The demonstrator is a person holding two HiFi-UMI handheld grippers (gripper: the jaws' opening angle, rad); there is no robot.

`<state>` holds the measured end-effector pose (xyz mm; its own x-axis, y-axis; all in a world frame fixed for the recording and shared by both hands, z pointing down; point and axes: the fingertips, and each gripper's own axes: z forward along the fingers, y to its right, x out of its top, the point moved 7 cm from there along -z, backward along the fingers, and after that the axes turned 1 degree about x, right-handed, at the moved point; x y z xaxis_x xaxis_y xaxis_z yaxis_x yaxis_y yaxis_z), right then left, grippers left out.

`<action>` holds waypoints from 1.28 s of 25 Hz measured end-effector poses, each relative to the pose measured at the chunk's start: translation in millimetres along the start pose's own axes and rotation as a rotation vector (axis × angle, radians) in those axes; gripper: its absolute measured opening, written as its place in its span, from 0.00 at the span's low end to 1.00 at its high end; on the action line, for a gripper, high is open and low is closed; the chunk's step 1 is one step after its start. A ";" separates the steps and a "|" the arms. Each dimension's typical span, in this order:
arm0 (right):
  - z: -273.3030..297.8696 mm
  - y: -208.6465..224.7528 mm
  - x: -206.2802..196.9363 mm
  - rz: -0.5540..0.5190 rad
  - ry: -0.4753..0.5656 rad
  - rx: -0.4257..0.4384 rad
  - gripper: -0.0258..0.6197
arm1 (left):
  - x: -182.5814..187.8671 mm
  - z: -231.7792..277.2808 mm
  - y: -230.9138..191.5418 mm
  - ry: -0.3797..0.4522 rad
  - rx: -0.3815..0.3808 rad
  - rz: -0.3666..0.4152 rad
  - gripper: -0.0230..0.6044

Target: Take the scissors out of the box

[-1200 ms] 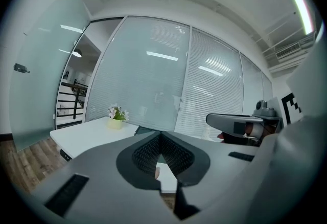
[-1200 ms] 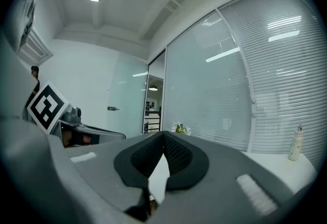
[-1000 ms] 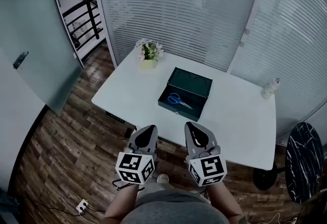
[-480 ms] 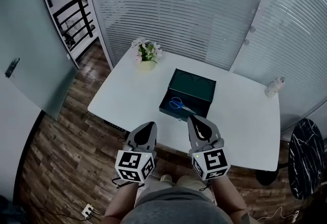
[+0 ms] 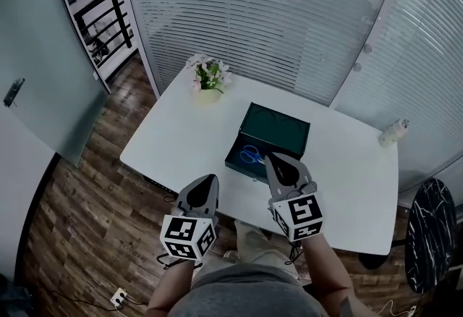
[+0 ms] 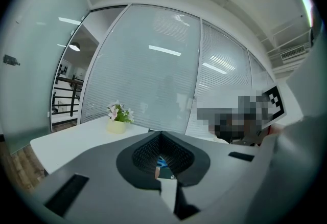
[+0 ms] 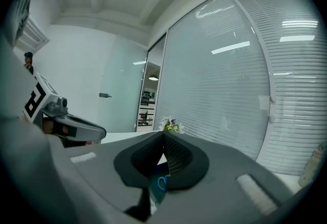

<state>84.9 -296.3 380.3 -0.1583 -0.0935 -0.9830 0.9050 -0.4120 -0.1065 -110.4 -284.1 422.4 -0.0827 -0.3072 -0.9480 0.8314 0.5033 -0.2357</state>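
Note:
An open dark green box [image 5: 269, 136] lies on the white table [image 5: 181, 134]. Blue-handled scissors [image 5: 251, 155] rest inside it near the front wall. My right gripper [image 5: 272, 157] is shut and empty, and its tip overlaps the box's near right edge in the head view. My left gripper [image 5: 211, 179] is also shut and empty, over the table's front edge, left of the box. In the right gripper view a blue scissor loop [image 7: 162, 183] shows below the closed jaws of my right gripper [image 7: 164, 134]. A bit of blue scissors [image 6: 162, 161] shows under my left gripper [image 6: 161, 134].
A small pot of flowers [image 5: 208, 80] stands at the table's far left corner. A small white bottle [image 5: 393, 133] sits near the right edge. A black marble round table [image 5: 427, 236] stands on the wooden floor at right. Frosted glass walls run behind the table.
Both grippers have moved forward toward the table. The right one now reaches the box's near edge, and the left one is over the table's front edge. Both stay shut.

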 end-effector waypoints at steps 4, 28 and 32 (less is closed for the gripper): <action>30.1 15.2 -10.6 -0.027 -0.064 0.041 0.05 | 1.5 16.0 -7.9 0.000 0.012 -0.012 0.05; 152.2 47.4 -138.6 -0.127 -0.553 0.327 0.05 | -27.5 78.4 -33.3 -0.119 0.077 -0.049 0.05; 162.0 43.8 -151.7 -0.154 -0.602 0.377 0.06 | -31.5 81.0 -35.7 -0.129 0.085 -0.058 0.05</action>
<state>84.5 -447.0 549.0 -0.5610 -0.4478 -0.6963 0.6748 -0.7346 -0.0713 -93.0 -357.9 478.0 -0.0657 -0.4377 -0.8967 0.8711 0.4131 -0.2654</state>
